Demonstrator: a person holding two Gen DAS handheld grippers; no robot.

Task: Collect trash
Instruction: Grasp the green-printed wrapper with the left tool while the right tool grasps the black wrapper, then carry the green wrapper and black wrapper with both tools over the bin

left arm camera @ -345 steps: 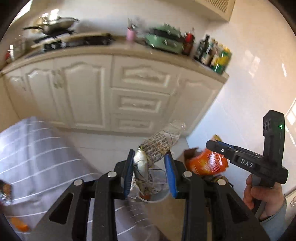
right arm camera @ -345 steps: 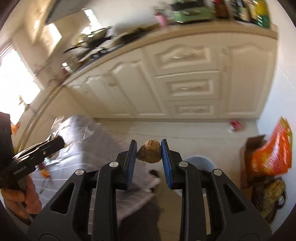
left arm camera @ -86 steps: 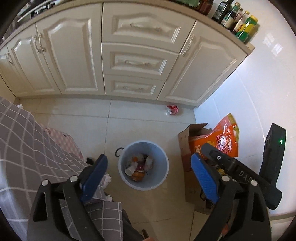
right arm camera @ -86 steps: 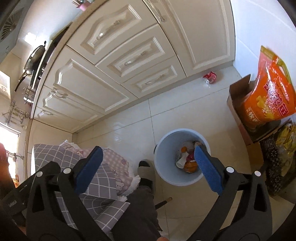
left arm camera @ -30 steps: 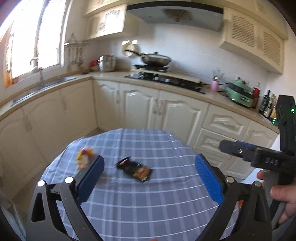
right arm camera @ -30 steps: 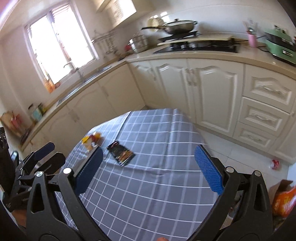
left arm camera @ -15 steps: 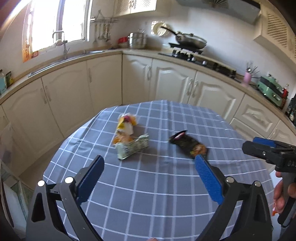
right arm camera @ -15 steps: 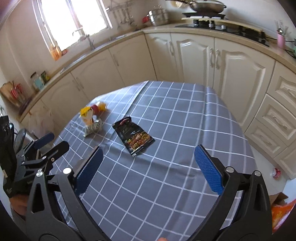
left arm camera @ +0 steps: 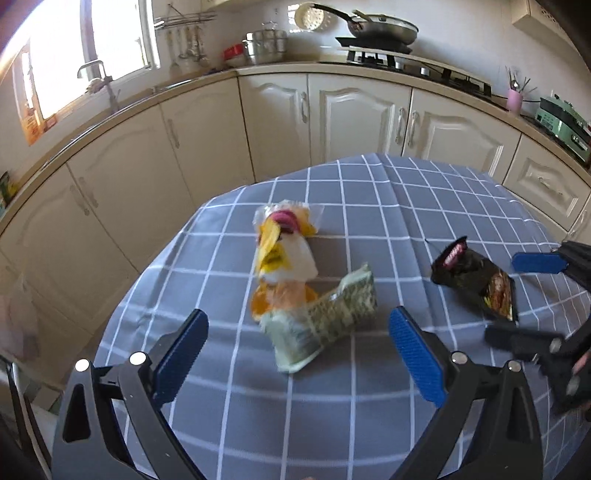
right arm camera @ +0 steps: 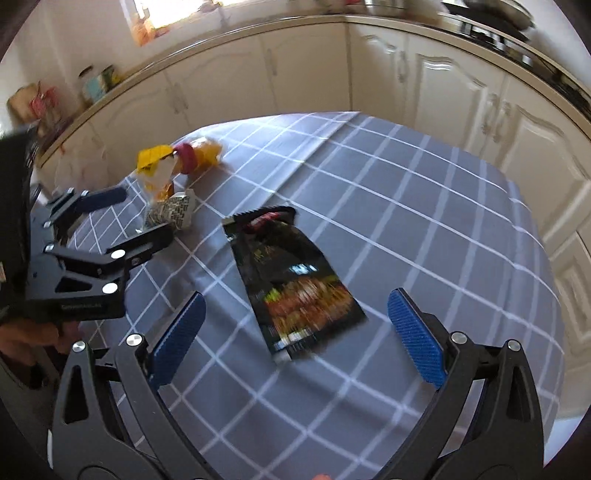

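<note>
A pale green printed wrapper lies on the grey checked tablecloth, touching a yellow and white wrapper behind it. My left gripper is open, its fingers either side of the green wrapper and just short of it. A black snack packet lies flat further right; it also shows in the left wrist view. My right gripper is open and hovers over the black packet. The green wrapper and yellow wrapper show small in the right wrist view.
White kitchen cabinets curve round behind the table. A stove with a pan and a sink with a tap are on the counter. The table edge drops off at the right.
Both grippers have moved forward and down toward the table. The left one has closed in on the green wrapper, the right one on the black packet. Both stay open.
</note>
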